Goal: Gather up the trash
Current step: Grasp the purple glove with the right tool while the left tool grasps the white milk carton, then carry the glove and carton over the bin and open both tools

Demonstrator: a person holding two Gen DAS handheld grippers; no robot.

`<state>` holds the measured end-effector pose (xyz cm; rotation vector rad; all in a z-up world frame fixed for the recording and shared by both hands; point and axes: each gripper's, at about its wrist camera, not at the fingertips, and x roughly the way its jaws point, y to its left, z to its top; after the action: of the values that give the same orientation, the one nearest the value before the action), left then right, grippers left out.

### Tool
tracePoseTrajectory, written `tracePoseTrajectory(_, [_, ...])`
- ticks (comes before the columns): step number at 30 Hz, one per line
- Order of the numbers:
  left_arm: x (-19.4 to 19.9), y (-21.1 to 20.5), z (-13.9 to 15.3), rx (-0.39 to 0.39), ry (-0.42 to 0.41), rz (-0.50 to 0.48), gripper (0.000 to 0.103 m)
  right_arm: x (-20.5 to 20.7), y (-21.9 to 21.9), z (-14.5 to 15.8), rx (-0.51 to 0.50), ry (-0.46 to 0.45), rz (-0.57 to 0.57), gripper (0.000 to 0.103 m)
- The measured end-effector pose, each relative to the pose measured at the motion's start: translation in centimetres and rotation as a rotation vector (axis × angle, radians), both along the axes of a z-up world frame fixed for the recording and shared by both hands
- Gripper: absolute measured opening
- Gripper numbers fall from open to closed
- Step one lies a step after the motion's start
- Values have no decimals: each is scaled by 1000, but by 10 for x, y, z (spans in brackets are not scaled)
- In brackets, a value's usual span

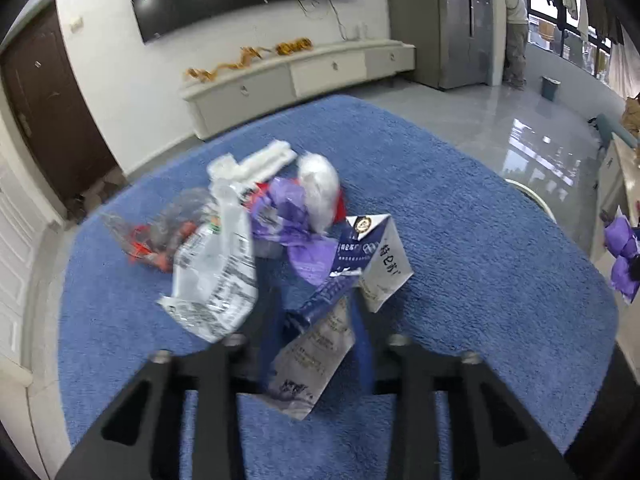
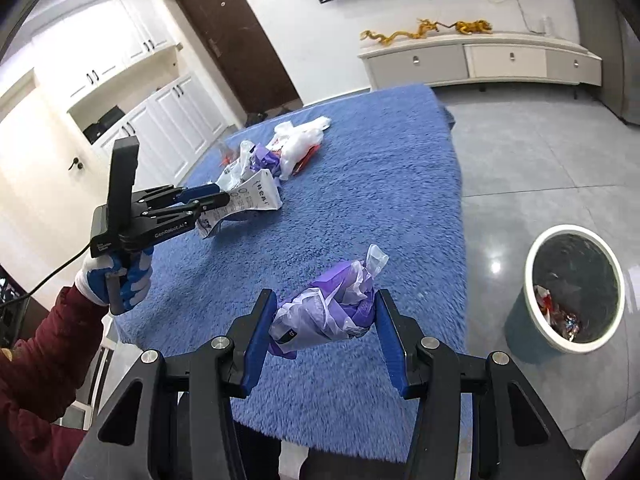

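A flattened white and blue carton (image 1: 316, 344) lies between the blue fingers of my left gripper (image 1: 316, 300), which press on its sides. The right wrist view shows that gripper (image 2: 216, 200) clamped on the carton (image 2: 256, 196) just above the blue fuzzy table cover (image 2: 380, 200). My right gripper (image 2: 320, 320) is shut on a crumpled purple and clear plastic bag (image 2: 332, 308), held above the cover's near part. More trash sits in a pile behind the carton: a white printed bag (image 1: 216, 276), a purple wrapper (image 1: 288, 216), a white wad (image 1: 320, 192) and clear plastic with orange bits (image 1: 160, 236).
A round bin (image 2: 520, 328) with a white rim stands on the grey floor right of the table, with wrappers inside. A gloved hand in a red sleeve (image 2: 40, 360) holds the left gripper. A low TV cabinet (image 2: 480, 64) lines the far wall. A person (image 1: 516, 28) stands far off.
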<state>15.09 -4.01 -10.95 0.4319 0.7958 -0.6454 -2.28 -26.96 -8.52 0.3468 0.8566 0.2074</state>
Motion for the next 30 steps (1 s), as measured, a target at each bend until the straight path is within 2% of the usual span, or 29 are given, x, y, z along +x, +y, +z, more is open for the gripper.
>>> tracePoseTrajectory(1, [1,-2,-2,3,13,-12,62,-3,-1,2,-3,-5,-8,49])
tracePoseTrajectory(4, [-5,-10,-8,46,-23,-26,67,-12,-3,6,-9,-15,-27,49])
tracePoseTrajectory(10, [-4,-16,-17,110,-67,-39,66,-21,-13,4,-12,-4,-76,49])
tracePoseTrajectory(12, [-3,-18,-21,133,-91,-35,62,-21,-15,2,-12,0,-82,49])
tracePoseTrajectory(16, [-3,-16,-18,122,-114,-35,55,-20,-12,-1,-15,5,-78,49])
tracePoseTrajectory(21, [-1,-3,-10,56,-83,5,53,-14,-12,-6,-3,10,-61,49])
tracePoseTrajectory(23, [-3,6,-2,21,-79,24,48,-11,-13,-8,5,10,-51,49])
tracePoseTrajectory(24, [-4,10,2,8,-74,32,38,-8,-13,-11,11,13,-45,49])
tracePoseTrajectory(25, [-4,15,6,-13,-65,39,16,-7,-14,-12,14,14,-41,49])
tracePoseTrajectory(27, [2,32,12,-109,51,58,8,-2,-15,-16,26,16,-30,49])
tracePoseTrajectory(30, [5,44,5,-112,85,103,7,5,-13,-20,44,12,-7,49])
